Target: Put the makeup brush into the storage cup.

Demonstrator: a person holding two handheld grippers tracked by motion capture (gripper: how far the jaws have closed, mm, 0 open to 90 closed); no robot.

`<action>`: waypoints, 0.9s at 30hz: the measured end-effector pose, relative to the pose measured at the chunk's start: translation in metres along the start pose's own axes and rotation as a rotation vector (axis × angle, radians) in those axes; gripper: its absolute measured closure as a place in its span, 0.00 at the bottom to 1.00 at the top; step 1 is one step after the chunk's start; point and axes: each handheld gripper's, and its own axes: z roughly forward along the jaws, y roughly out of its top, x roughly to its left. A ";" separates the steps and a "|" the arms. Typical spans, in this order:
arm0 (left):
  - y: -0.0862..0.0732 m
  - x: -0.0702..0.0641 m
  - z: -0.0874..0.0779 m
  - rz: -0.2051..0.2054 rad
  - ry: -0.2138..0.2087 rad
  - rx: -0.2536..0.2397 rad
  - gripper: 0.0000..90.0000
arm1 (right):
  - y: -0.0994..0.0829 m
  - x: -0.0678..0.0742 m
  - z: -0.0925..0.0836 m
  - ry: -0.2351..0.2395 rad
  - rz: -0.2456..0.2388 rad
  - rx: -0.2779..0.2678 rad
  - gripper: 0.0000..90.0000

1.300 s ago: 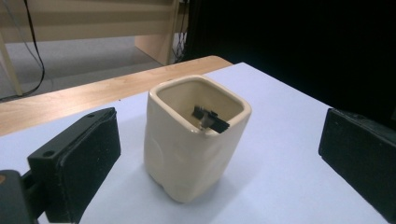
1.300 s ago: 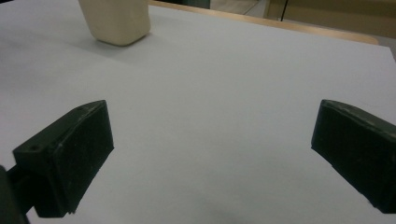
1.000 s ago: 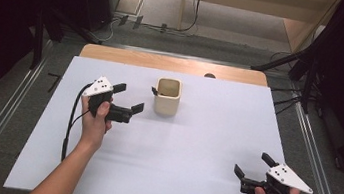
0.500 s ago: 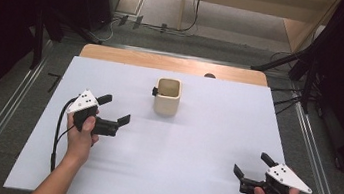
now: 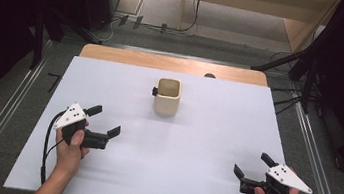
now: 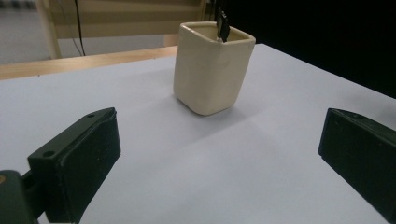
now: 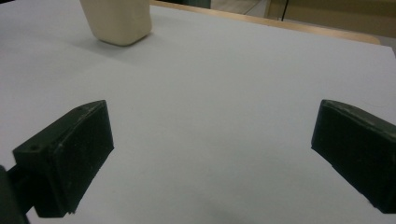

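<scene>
Two open hand-held grippers, cup standing untouched

Two hand-held grippers are sitting low over the white tabletop (image 5: 194, 145), both with jaws spread wide and holding nothing. Left hand-held gripper (image 5: 105, 121) is hovering short of the cream cup (image 5: 167, 96); the cup is standing ahead of it and a bit to its right, apart from both jaws, nothing touching. Right hand-held gripper (image 5: 250, 165) is resting well apart from the cup, which is lying far ahead and off to its left, in the right gripper view just at the top edge (image 7: 119, 18).

Cup is standing upright, long axis vertical, mouth pointing up. Small black clip (image 6: 222, 25) is sitting on its rim, on the side facing away from the left hand-held gripper, sticking up.

Progress, as a judgement: clip looking already placed on the cup, so the work is probably done or nearly so; otherwise a fresh reach for the cup is what's left. Can't tell which.
</scene>
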 end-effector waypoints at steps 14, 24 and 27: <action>-0.024 0.005 -0.035 -0.042 0.038 -0.004 0.00 | 0.001 0.001 -0.002 -0.004 -0.004 -0.001 0.00; -0.033 0.009 -0.054 -0.045 0.060 0.001 0.00 | 0.001 -0.001 -0.003 -0.006 0.000 -0.005 0.00; -0.035 0.011 -0.060 -0.055 0.070 -0.007 0.00 | 0.001 0.000 -0.004 -0.006 -0.002 -0.004 0.00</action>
